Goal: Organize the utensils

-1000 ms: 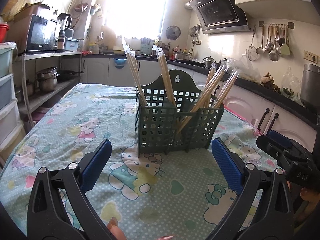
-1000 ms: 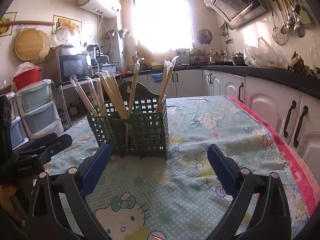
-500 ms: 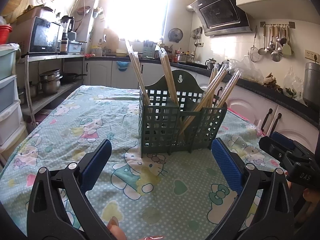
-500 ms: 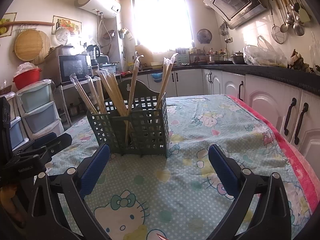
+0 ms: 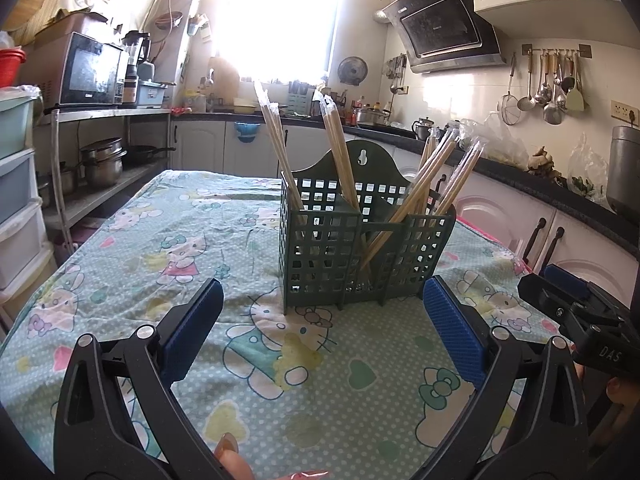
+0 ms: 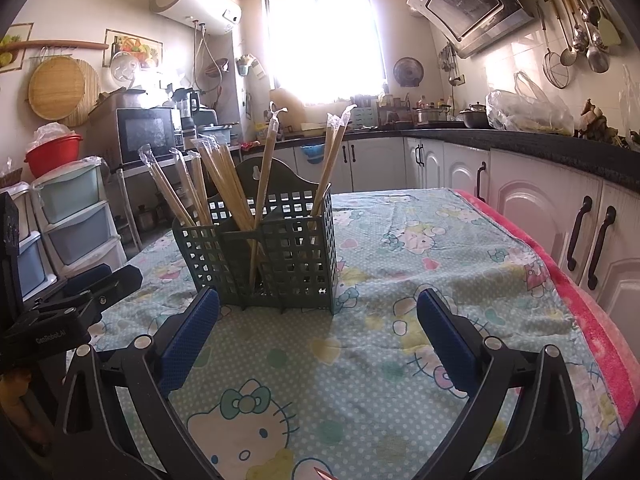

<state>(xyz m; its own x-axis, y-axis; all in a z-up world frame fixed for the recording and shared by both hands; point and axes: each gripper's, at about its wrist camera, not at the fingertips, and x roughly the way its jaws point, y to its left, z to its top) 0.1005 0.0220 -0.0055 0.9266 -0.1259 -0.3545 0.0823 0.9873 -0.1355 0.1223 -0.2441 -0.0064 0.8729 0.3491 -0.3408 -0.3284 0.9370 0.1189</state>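
A dark green lattice utensil holder [image 5: 362,248] [image 6: 272,256] stands upright on the table. Several pairs of plastic-wrapped wooden chopsticks [image 5: 338,152] [image 6: 216,178] lean in its compartments. My left gripper [image 5: 322,322] is open a short way in front of the holder, with nothing between its blue pads [image 5: 190,328]. My right gripper [image 6: 318,326] is also open and empty, with the holder just beyond its left pad [image 6: 188,334]. Each gripper shows at the edge of the other's view: the right gripper [image 5: 584,320] and the left gripper [image 6: 68,304].
The table wears a pale green cartoon-cat cloth [image 5: 168,248] [image 6: 420,240] with a pink edge [image 6: 580,300]. White cabinets [image 6: 540,208] run along the right, plastic drawers [image 6: 72,216] and a shelf with pots [image 5: 100,164] on the left. A fingertip [image 5: 230,456] shows at the bottom.
Both grippers have shifted slightly and the holder now sits a little higher and nearer in the views. Both stay open and empty; the holder and chopsticks have not moved.
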